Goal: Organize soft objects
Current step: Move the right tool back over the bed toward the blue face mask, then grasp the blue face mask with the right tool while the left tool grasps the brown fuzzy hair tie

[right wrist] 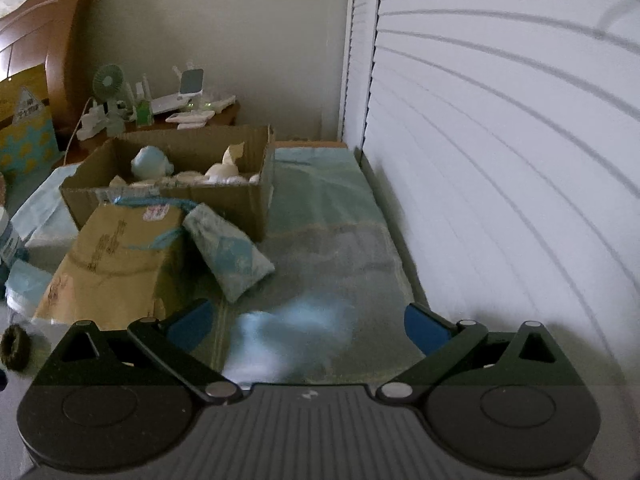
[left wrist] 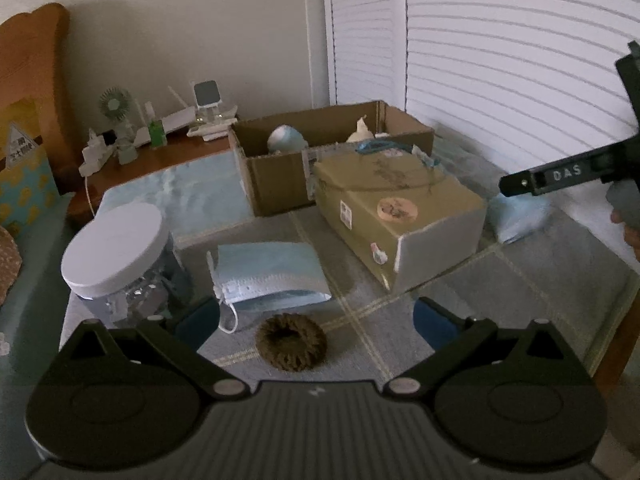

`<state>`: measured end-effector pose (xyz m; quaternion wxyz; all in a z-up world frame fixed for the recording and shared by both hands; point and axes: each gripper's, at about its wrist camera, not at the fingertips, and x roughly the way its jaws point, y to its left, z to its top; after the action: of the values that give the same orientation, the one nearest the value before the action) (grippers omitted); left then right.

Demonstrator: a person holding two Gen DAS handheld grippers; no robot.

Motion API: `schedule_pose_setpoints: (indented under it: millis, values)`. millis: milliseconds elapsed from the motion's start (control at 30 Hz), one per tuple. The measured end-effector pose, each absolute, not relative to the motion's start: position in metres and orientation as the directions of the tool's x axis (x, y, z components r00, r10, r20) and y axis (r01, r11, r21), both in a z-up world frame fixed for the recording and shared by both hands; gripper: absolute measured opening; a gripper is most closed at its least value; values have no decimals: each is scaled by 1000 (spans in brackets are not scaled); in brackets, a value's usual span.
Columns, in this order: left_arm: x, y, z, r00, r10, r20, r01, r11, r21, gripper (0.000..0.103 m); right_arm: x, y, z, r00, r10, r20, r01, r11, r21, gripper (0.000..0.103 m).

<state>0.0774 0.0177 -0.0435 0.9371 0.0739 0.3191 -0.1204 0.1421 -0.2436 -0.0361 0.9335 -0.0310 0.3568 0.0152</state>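
Observation:
A brown fuzzy scrunchie lies on the grey checked cloth between the fingers of my left gripper, which is open and not touching it. Just beyond lies a pack of pale blue face masks. My right gripper is open too, with a blurred pale blue soft object low between its fingers; contact cannot be told. The left wrist view shows that gripper above the same blue object. A patterned fabric pouch leans on a closed cardboard box. An open cardboard box behind holds soft items.
A clear jar with a white lid stands at the left by my left finger. White shutter doors run along the right side. A wooden side table with a small fan and gadgets is at the back left.

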Motion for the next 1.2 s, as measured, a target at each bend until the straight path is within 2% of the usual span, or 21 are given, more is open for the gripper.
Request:
schedule_pose_setpoints:
  millis: [467,600,967,1200]
  values:
    - [93,25,-81,698,-155,-699,234,972,18,103,107,-243,-75,668,8,-744,-96,993,-76,103]
    - [96,27,-83,696,-174,-696,221,975,-23,102,106,-242,-79,661,37,-749,-108,993,-47,103]
    - [90,32,-87,727,-204,-656,255,967,-18,103,104,-242,-81,674,52,-737,-125,991,-45,103]
    - [100,34,-84,704,-224,-674,288,958,-18,103,103,-242,-81,679,52,-732,-125,991,-45,103]
